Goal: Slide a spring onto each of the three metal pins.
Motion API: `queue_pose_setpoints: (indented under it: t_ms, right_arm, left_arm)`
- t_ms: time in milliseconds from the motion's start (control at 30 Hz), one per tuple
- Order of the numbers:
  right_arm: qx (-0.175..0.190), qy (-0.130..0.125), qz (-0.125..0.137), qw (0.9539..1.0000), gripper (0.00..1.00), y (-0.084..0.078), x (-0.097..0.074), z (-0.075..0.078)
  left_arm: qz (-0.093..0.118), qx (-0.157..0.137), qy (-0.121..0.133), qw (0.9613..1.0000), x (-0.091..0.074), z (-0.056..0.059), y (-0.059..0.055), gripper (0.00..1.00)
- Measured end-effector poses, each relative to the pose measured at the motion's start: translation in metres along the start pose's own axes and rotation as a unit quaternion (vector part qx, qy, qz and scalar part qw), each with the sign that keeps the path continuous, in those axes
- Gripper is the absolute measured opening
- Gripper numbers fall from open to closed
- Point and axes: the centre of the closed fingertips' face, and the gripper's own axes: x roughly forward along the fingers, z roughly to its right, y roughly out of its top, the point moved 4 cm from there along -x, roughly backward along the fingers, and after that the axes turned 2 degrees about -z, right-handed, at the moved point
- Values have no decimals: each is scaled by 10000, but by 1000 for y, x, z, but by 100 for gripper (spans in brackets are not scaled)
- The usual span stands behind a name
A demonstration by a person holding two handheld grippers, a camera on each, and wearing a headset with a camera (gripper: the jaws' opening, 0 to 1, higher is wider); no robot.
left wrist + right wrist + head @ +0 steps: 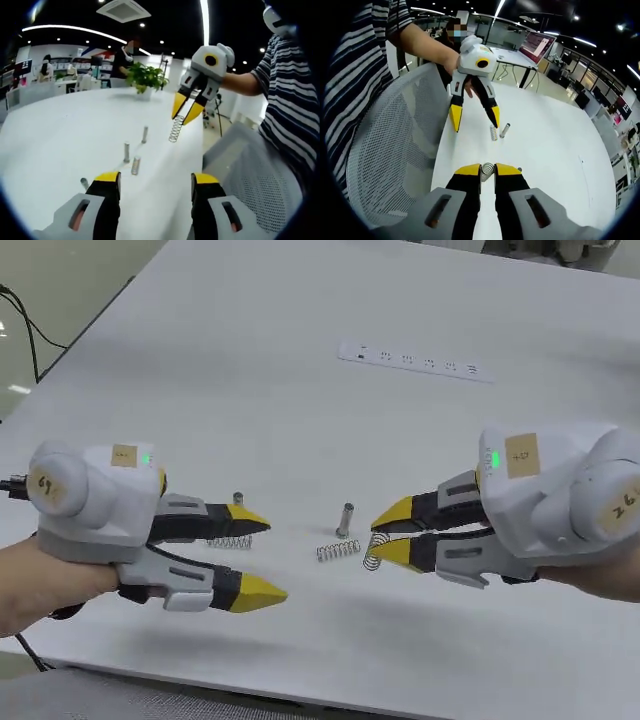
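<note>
White bench (250,360): right gripper (383,538) pinches a spring (175,129), seemingly lifted.

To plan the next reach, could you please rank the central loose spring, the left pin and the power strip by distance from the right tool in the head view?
1. Central loose spring, just left of the right tool.
2. Left pin, farther left.
3. Power strip, at the far back.
</note>
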Motion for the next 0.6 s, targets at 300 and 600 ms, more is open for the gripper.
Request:
queue_pose_setpoints:
  t_ms: [300, 600]
  right_arm:
    - [89, -98, -37, 9999, 6, -6, -4, 2]
    - [194, -203, -77, 9996, 6, -13, -7, 5]
  left_arm:
    - [54, -125, 458, 9989, -22, -18, -7, 71]
    - [71, -320, 887, 9955, -36, -38, -17, 87]
